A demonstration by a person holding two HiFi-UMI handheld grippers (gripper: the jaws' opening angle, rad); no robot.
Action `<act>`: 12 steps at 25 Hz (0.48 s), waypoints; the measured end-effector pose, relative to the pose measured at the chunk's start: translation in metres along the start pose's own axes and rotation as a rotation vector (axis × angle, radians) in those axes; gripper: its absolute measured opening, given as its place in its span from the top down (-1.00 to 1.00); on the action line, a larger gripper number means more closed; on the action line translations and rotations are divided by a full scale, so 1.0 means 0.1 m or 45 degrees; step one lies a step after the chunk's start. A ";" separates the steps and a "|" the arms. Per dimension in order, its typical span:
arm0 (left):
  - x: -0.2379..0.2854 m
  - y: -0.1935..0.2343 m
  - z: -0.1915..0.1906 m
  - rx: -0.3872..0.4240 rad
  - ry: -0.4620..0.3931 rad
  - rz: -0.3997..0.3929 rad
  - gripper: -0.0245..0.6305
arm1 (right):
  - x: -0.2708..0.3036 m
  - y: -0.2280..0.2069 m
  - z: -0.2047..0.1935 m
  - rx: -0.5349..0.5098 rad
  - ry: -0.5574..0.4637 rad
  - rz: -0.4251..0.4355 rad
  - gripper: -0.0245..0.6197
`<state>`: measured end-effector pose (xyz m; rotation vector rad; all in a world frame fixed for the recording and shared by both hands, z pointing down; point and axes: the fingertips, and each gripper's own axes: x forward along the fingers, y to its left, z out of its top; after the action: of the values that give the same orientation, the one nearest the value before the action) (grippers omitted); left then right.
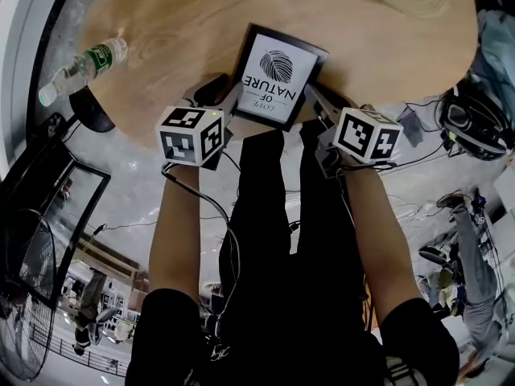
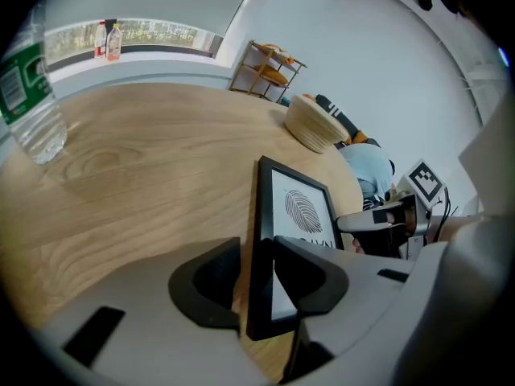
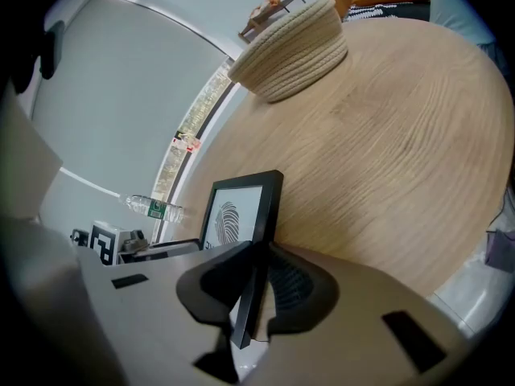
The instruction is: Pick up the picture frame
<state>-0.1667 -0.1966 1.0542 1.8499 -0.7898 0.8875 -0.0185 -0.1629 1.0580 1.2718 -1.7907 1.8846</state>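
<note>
Picture frame [image 1: 278, 75], black-edged with a white leaf print and lettering, stands at the near rim of the wooden bench [image 1: 177, 22], where right gripper [image 3: 256, 288] jaws clamp one side edge and left gripper [image 2: 257, 284] jaws straddle the other unpressed, best closed squarely before lifting level.

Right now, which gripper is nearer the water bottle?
Left. The left gripper straddles the frame edge facing the bottle; the right gripper clamps the opposite edge, farther away.
</note>
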 end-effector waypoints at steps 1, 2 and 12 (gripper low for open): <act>0.00 0.01 0.00 -0.006 0.001 -0.010 0.48 | 0.01 -0.01 0.00 0.001 0.001 0.001 0.68; 0.01 0.01 -0.01 -0.018 0.004 -0.029 0.49 | 0.01 -0.01 0.00 0.003 0.001 0.002 0.68; -0.06 0.03 -0.05 0.008 0.046 -0.131 0.63 | 0.06 0.12 -0.03 -0.031 0.024 0.003 0.65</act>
<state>-0.1735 -0.1920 1.0521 1.8573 -0.6638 0.8563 -0.0312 -0.1653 1.0541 1.2399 -1.8007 1.8637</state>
